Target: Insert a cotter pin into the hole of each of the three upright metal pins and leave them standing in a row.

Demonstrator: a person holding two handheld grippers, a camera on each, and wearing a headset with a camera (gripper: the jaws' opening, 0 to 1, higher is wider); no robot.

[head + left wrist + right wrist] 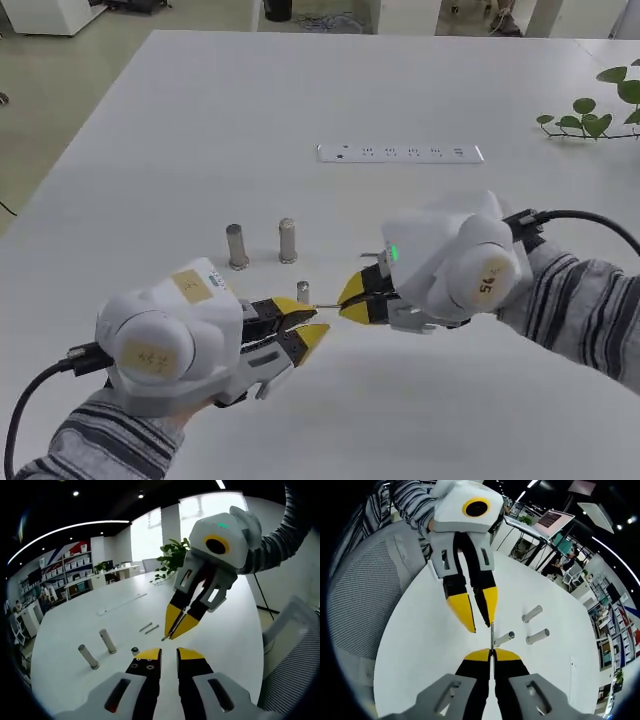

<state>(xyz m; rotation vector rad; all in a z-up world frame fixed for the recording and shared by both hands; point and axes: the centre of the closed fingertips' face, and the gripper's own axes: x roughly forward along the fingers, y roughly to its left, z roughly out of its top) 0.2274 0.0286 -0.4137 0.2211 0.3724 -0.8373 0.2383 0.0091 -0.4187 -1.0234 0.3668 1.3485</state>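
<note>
Firstly, left gripper (pixel 308 322): white body, yellow-tipped jaws a little apart, nothing between them.
Grey steel cylinder pins: three, all upright on the white table (pixel 300 100); left cylinder (pixel 237 247) and middle cylinder (pixel 288 241) side by side, third cylinder (pixel 303 292) nearer, just behind the jaw tips.
Thin metal cotter pin (pixel 491 635): pinched in the right jaws, pointing toward the left gripper, near the third cylinder.
Right gripper (pixel 346 303): jaws closed on the cotter pin.
Loose cotter pins (pixel 146 627): two, lying flat on the table beyond the cylinders.

Upright pins (pixel 288 241), power strip (pixel 400 153) beyond, block mid-table; open tabletop (pixel 150 150) to left.
</note>
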